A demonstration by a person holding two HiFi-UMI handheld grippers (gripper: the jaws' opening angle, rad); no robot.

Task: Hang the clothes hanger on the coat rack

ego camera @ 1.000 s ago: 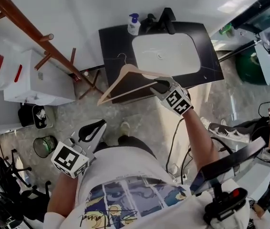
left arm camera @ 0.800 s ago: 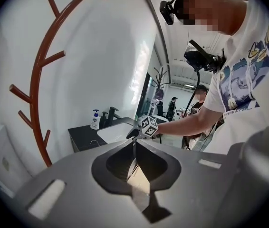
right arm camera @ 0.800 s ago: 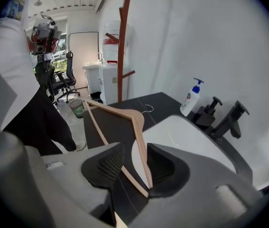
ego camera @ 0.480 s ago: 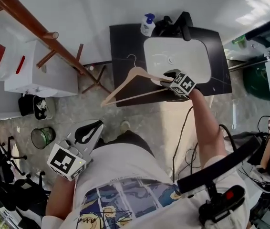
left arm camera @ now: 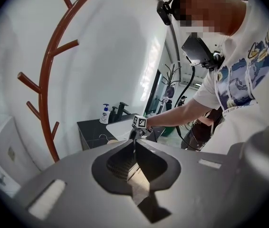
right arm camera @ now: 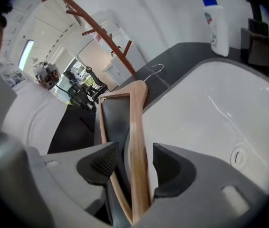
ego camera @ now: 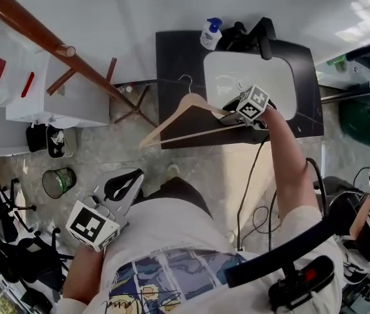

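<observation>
Right hand-held gripper (right arm camera: 134,159) opens around clothes hanger (right arm camera: 137,118), apparently over sink (right arm camera: 187,75) edge.

The hanger (right arm camera: 135,127) is pale tan wood, the coat rack (ego camera: 34,29) reddish-brown, the counter (ego camera: 178,64) black around a white sink (ego camera: 237,77), the bottle (ego camera: 210,36) white with a blue pump, and the shirt (ego camera: 172,234) white with blue comic panels.

coat rack (ego camera: 28,22) at left, counter (ego camera: 172,64) ahead
</observation>
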